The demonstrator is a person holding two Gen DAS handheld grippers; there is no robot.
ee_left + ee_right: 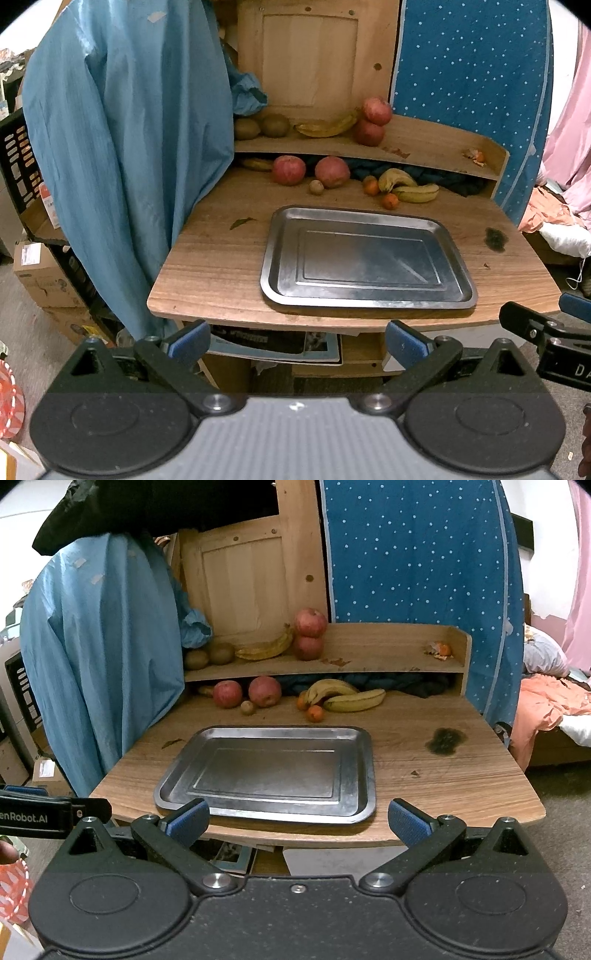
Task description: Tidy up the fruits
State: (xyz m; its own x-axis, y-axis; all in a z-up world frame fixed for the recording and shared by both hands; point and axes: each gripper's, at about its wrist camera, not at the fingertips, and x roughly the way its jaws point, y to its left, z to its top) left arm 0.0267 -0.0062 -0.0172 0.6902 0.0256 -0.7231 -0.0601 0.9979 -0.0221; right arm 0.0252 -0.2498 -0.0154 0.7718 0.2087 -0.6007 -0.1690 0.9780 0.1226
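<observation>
Wooden and a bit scuffed, the desk [424, 775] stands against a blue dotted cloth [424, 554], with a light blue sheet [122, 147] draped down its left side. A bare metal tray [273, 771] lies flat near the front edge, and a dark stain [445, 740] marks the wood to its right. Behind the tray, on the desk top, sit two red apples [245, 692], a small kiwi [247, 707], two bananas [345, 696] and two small oranges [314, 713]. On the shelf [369, 657] above them are two kiwis [208, 655], another banana [266, 648], two apples stacked one on the other [309, 635], and at the far right an orange with loose peel [441, 650]. Both tools hang just off the desk's front edge, side by side. The left gripper [295, 341] has its jaws spread wide around nothing; the right gripper [297, 821] is likewise spread and holds nothing.
</observation>
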